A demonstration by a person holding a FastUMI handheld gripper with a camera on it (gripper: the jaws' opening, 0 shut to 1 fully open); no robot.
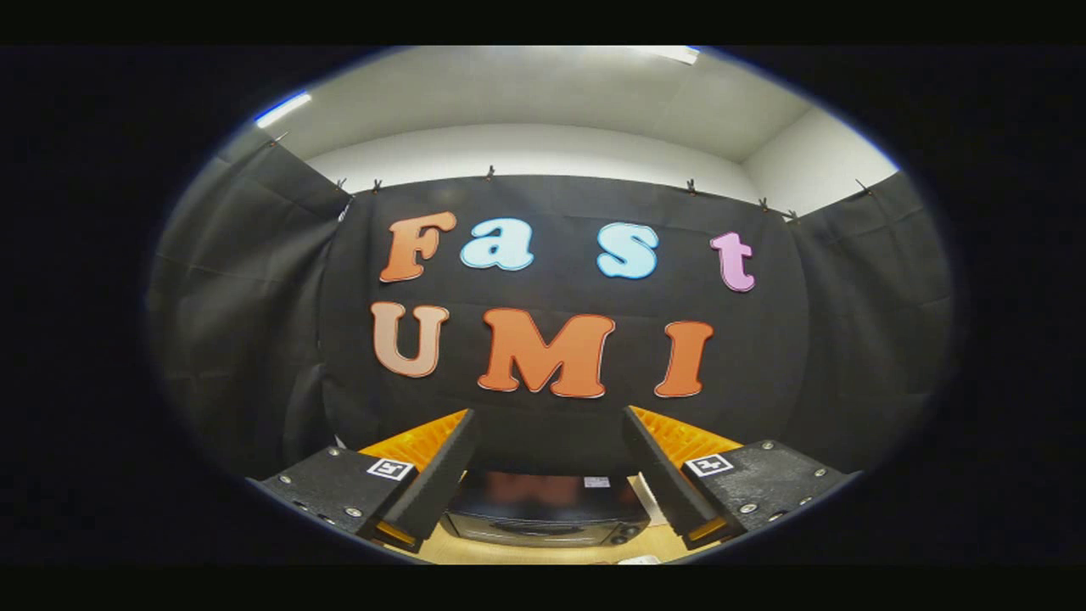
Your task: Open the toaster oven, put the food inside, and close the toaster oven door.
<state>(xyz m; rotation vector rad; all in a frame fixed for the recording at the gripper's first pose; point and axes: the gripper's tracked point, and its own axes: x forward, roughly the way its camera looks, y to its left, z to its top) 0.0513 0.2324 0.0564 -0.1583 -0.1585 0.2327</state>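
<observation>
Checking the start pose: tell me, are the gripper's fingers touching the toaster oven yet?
Apart. In the gripper view the gripper is open, and the toaster oven sits beyond its fingers.

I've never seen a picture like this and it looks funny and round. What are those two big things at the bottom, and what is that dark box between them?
The camera rides on a hand-held gripper, a tool a person carries. The two big things are its fingers, spread open and holding nothing. Looking forward between them, you see the toaster oven, the dark box, sitting on a light wooden table with its door closed. Behind it hangs the booth's black cloth wall. A small white thing lies beside the oven; I can't tell what it is.
</observation>
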